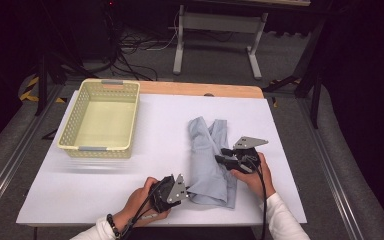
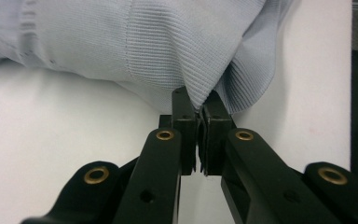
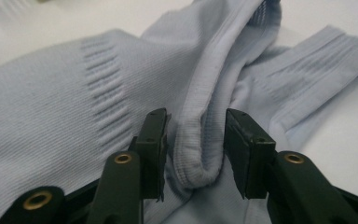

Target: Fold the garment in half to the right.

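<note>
A light blue ribbed garment [image 1: 207, 160] lies crumpled on the white table [image 1: 105, 190], right of centre. My left gripper [image 1: 189, 192] is at the garment's near left corner. In the left gripper view, the left gripper [image 2: 198, 109] is shut on a pinch of the garment's [image 2: 168, 42] edge. My right gripper [image 1: 221, 155] reaches in from the garment's right side. In the right gripper view, the right gripper [image 3: 196, 126] straddles a raised fold of the garment's [image 3: 51, 107] hem, with a small gap left at one pad, so it is open.
A pale yellow perforated basket [image 1: 95, 148] stands empty at the table's back left. A wooden strip [image 1: 200, 89] runs along the far edge. Beyond it are a white metal stand [image 1: 215, 22] and cables on the floor.
</note>
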The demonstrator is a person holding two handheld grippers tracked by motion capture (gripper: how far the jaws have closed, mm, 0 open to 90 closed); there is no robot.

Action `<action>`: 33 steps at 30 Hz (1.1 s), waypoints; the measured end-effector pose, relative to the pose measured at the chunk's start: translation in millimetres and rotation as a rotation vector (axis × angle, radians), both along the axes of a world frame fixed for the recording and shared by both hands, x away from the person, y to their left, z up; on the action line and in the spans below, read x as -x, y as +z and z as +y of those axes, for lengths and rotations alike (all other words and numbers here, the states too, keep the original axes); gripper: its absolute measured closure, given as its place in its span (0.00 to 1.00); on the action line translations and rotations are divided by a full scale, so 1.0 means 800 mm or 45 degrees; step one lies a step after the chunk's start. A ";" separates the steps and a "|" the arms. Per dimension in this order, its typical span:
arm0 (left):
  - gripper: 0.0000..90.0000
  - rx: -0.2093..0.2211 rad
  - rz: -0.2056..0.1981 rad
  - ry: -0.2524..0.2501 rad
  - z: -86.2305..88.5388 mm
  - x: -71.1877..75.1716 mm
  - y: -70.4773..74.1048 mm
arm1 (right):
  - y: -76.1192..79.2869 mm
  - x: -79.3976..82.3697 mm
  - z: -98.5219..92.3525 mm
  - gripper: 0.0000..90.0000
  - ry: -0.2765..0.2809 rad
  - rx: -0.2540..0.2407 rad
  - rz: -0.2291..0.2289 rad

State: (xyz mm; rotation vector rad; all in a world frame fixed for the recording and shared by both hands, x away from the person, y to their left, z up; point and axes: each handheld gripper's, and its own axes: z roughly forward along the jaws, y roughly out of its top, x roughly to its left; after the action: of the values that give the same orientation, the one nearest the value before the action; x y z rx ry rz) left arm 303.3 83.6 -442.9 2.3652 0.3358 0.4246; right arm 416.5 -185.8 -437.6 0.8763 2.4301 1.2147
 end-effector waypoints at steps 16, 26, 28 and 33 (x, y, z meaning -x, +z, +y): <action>0.94 0.055 0.030 0.002 -0.006 -0.002 -0.004 | 0.039 0.040 -0.015 0.98 -0.109 0.091 -0.232; 0.88 0.056 0.021 -0.018 -0.016 -0.002 -0.005 | 0.036 0.079 -0.053 0.98 -0.227 0.150 -0.233; 0.84 0.064 0.031 -0.012 -0.014 -0.002 -0.003 | 0.029 0.077 -0.057 0.98 -0.236 0.153 -0.197; 0.64 0.141 0.090 -0.033 -0.010 -0.003 0.000 | 0.011 0.073 -0.058 0.97 -0.247 0.213 -0.132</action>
State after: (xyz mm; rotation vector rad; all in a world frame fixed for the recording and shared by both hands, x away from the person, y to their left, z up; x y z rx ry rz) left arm 305.6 75.6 -443.1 2.2779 0.3518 0.3025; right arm 358.0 -232.3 -428.6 0.9487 2.2664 0.9490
